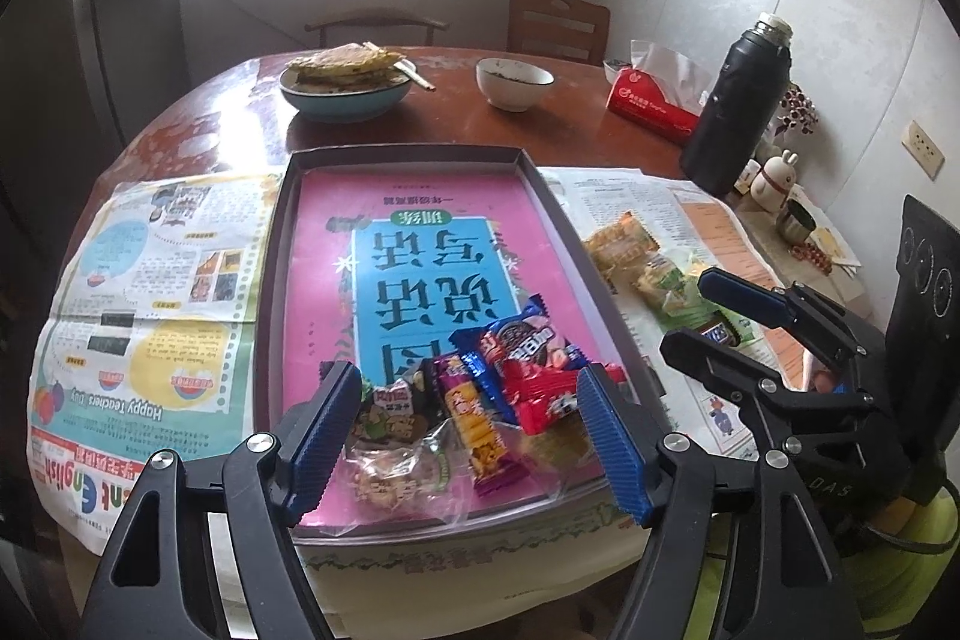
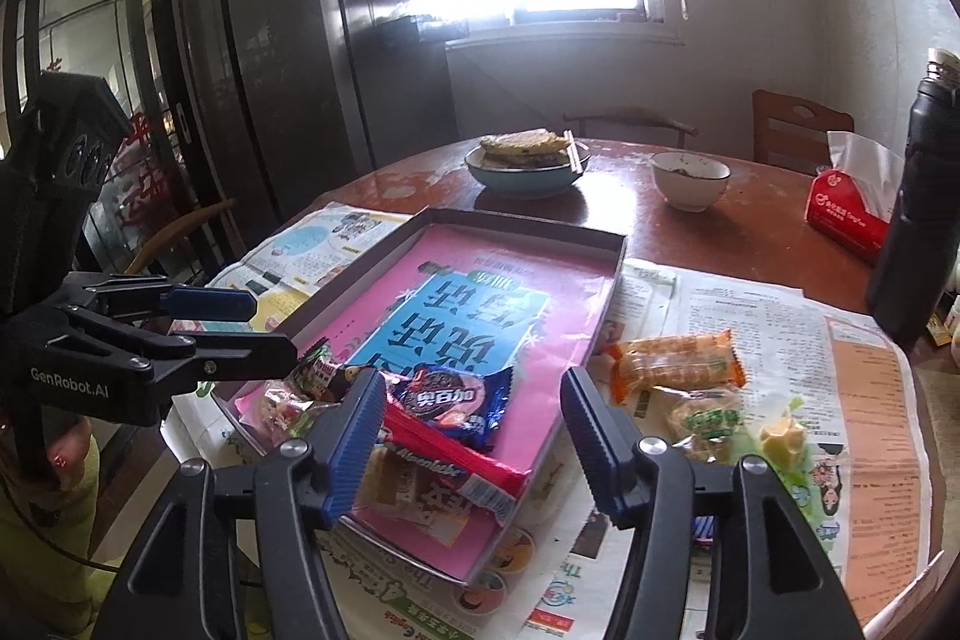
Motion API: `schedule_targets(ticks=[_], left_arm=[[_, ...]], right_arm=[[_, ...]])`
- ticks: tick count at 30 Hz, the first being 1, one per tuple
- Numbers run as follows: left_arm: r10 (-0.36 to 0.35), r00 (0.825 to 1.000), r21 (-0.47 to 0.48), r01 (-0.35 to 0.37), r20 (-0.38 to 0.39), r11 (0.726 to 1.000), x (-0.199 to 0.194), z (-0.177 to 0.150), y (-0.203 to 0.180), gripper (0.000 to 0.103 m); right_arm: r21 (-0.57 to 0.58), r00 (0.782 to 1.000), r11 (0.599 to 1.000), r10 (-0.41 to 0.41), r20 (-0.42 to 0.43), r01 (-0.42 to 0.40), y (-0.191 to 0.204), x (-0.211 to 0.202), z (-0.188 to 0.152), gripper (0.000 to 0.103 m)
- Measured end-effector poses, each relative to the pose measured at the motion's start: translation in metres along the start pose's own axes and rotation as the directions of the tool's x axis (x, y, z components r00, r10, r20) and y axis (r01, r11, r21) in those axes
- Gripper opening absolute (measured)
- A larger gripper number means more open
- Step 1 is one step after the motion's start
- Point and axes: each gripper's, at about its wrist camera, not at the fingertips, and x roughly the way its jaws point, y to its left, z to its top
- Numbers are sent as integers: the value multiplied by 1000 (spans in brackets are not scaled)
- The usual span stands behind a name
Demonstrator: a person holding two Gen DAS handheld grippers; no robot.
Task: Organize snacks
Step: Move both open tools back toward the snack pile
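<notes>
At the left edge of the tabletop [image 1: 228, 100] a newspaper [image 1: 150, 280] lay spread flat. Just right of it sat the shallow box tray [image 1: 273, 244], lined with a pink book cover. The left tool [image 1: 471, 427] hovered over the tray's near end, its blue pads spread wide and pinching nothing. Below it a pile of snacks was already gathered in the near part of the tray: a clear-wrapped pastry [image 1: 390, 472], a purple bar [image 1: 480, 436], a red wafer bar [image 1: 540, 394] and a blue Oreo-style pack [image 2: 453, 400].

Further right, the right tool [image 2: 474, 436] was likewise spread and empty, poised over the tray's near right side. Beyond the tray's right wall, on the second newspaper [image 2: 780, 316], several snacks were still loose: an orange cracker pack [image 2: 678, 361], a green-labelled pastry [image 2: 705, 424], a yellow-green sweet [image 2: 780, 436] and a Snickers-like bar [image 1: 720, 334] near the tabletop's front edge.

By this count roughly half the job looked done; the right-hand group remained to be carried into the tray.
</notes>
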Motion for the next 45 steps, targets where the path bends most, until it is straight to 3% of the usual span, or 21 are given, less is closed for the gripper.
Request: schedule_targets(ticks=[29, 45], left_arm=[[-76, 997, 132, 74, 5, 988, 15, 44, -78, 76], [-82, 996, 194, 89, -42, 977, 52, 75, -112, 76]], right_arm=[[193, 980, 970, -169, 107, 146, -89, -64, 1, 66], [282, 962, 937, -247, 118, 206, -134, -83, -7, 66]])
